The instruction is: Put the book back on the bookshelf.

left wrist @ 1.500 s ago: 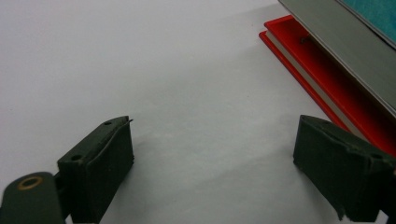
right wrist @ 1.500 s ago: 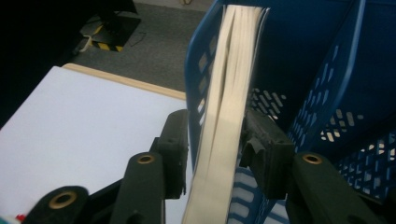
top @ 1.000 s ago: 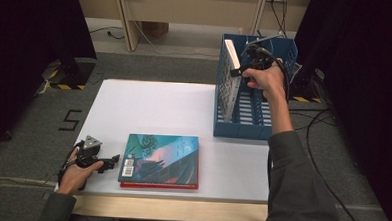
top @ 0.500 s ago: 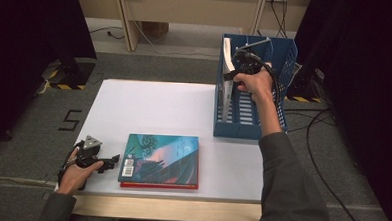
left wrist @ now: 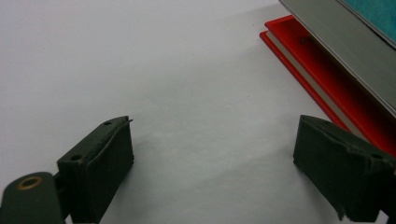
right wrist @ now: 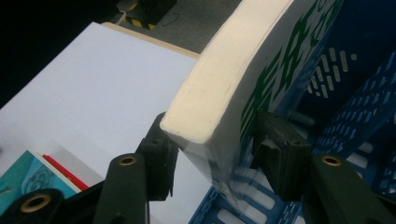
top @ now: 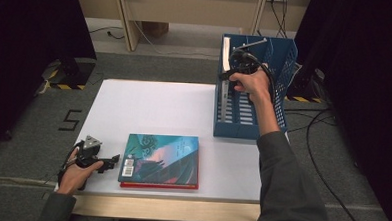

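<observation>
1. Your right gripper (right wrist: 212, 154) was clamped on the white book (right wrist: 243, 79), one jaw on each cover, with the page edges toward the camera. In the high view that book (top: 226, 48) stood upright inside the blue rack (top: 281, 59), against its left wall, and your right gripper (top: 229, 74) held it from the near side.

2. To do this step well, you needed to keep the book vertical and press it flat against that left wall before you let go; a tilted book would likely slump across the rack's slots.

3. The grip sat near one corner of the book, so a slow, even opening of the jaws looked wiser than a quick release.

4. Your left gripper (left wrist: 212, 172) rested wide open, holding nothing, on the white table (top: 149, 108), far from the rack at the near left edge.

5. The teal book (top: 162, 158) lay flat on the red book (left wrist: 322, 84), in front of the rack and to its left, just beside your left gripper (top: 104, 162). They seemed next in line, so you were right to leave them untouched.
</observation>
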`<control>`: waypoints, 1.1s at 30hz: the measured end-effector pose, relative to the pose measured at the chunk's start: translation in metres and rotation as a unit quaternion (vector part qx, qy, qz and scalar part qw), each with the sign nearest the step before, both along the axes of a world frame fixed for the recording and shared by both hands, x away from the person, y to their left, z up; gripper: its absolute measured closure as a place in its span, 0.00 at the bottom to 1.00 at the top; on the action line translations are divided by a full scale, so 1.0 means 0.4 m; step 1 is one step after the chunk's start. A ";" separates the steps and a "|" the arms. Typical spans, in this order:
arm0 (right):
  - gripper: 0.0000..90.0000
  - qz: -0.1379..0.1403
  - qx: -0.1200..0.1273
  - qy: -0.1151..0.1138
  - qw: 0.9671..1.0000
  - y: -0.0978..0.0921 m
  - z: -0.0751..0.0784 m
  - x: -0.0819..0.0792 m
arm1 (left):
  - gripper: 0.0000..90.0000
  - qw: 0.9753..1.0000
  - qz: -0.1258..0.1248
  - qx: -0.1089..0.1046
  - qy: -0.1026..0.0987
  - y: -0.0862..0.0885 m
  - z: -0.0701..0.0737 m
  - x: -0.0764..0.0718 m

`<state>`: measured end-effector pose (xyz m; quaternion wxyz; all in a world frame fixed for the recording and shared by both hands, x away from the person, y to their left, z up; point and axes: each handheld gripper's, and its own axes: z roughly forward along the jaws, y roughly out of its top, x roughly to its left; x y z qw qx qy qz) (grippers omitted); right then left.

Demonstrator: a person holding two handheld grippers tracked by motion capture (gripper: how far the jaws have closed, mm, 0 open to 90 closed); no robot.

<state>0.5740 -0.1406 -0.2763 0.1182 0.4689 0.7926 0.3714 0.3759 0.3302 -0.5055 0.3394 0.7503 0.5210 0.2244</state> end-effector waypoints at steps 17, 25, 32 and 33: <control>0.58 -0.017 0.025 -0.006 1.000 0.012 0.000 -0.008 | 0.12 1.000 0.000 0.000 0.000 0.000 0.000 0.000; 0.46 -0.018 0.021 0.002 1.000 -0.014 -0.008 -0.020 | 0.12 1.000 0.000 0.001 0.000 0.000 0.000 0.000; 0.41 -0.028 0.029 -0.004 0.999 -0.054 -0.002 -0.046 | 0.12 1.000 0.000 0.000 0.000 0.000 0.000 0.000; 0.41 -0.027 0.031 -0.008 0.999 -0.059 0.000 -0.051 | 0.12 1.000 0.000 0.000 0.000 0.000 0.000 0.000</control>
